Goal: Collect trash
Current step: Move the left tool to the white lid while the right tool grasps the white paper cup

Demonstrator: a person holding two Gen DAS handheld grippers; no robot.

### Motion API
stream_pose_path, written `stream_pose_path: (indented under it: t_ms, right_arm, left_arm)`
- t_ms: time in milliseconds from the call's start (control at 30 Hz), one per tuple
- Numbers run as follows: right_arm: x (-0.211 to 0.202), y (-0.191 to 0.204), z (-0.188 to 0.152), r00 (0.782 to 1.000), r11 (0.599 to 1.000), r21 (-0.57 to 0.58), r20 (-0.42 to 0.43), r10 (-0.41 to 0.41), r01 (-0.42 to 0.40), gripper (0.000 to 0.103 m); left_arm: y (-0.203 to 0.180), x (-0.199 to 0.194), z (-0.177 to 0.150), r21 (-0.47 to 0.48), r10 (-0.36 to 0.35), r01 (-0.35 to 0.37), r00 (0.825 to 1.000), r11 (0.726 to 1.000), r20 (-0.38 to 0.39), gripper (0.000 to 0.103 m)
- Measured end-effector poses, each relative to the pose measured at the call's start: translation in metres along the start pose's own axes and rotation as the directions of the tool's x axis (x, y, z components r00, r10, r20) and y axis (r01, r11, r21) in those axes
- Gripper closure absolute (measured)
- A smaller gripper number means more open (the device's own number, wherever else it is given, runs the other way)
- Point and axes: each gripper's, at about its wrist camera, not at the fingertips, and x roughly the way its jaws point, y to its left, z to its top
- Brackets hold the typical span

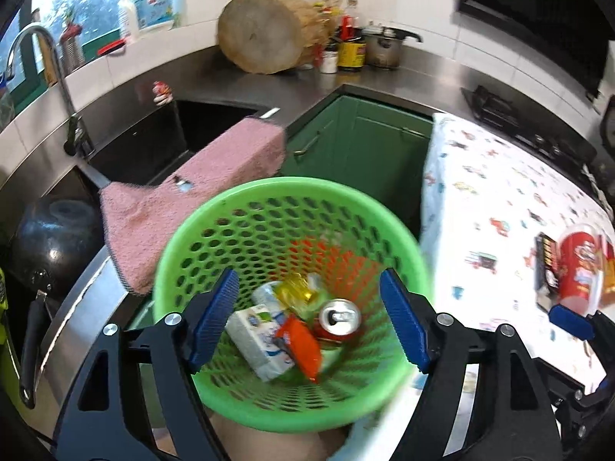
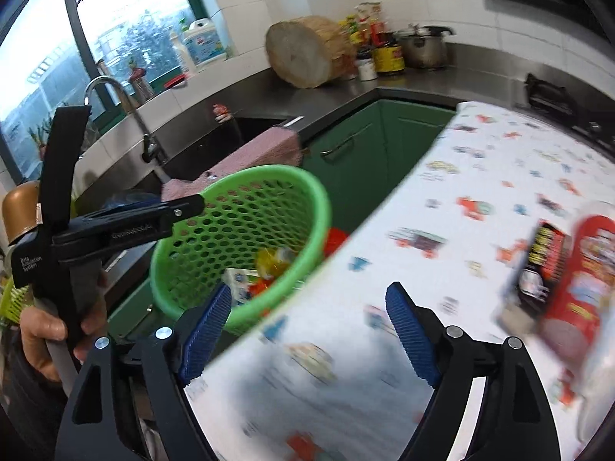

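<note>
hovering: left gripper (image 1: pixel 307 317) wide, empty, over the green basket (image 1: pixel 238 196) of trash beside the table (image 1: pixel 480 176)
reaching: right gripper (image 2: pixel 307 336) wide, empty, near the red cup (image 2: pixel 580 280) and dark packet (image 2: pixel 546 265) at the table's far side
risk: i judge a hasty grab tips the cup or knocks the packet
risk: left tongs could nudge the basket

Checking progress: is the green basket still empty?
No: the green basket already holds a soda can, a tissue pack and wrappers.

My left tongs (image 1: pixel 307 319) and right tongs (image 2: pixel 307 338) match: black angular arms with triangular cut-outs, silver round screws, ribbed blue pads (image 1: pixel 403 317). A bare-skinned hand (image 2: pixel 46 330) grips a grey handle.
</note>
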Motion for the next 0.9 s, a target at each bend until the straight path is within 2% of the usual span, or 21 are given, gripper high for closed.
stream_pose_path:
  t_ms: [267,400,567,700,900]
  right_arm:
    - [-0.071,-0.052,-0.03,0.985,0.987,0.063,0.081,-0.154,0.149,0.019]
    - [-0.109,-0.08,-0.048,0.958,0.964,0.101,0.13,-0.256,0.245,0.019]
    - [-0.149,-0.119,-0.066,0.922,0.931,0.183,0.173,-0.347,0.316,0.019]
    - [-0.163,-0.153,-0.077,0.904,0.901,0.252,0.156,-0.398,0.353,0.019]
    - [-0.155,-0.189,-0.09,0.901,0.878,0.296,0.101,-0.421,0.377,0.021]
  left_arm:
    - [-0.064,-0.018,-0.012,0.075,-0.094,0.093,0.995,0.993,0.014,0.025]
    - [-0.094,-0.024,-0.021,0.108,-0.145,0.143,0.989,0.984,0.007,0.025]
    - [-0.135,-0.033,-0.032,0.148,-0.211,0.209,0.977,0.967,-0.006,0.025]
    - [-0.162,-0.036,-0.041,0.17,-0.258,0.259,0.966,0.951,-0.028,0.025]
    - [-0.195,-0.037,-0.05,0.19,-0.307,0.313,0.95,0.931,-0.063,0.025]
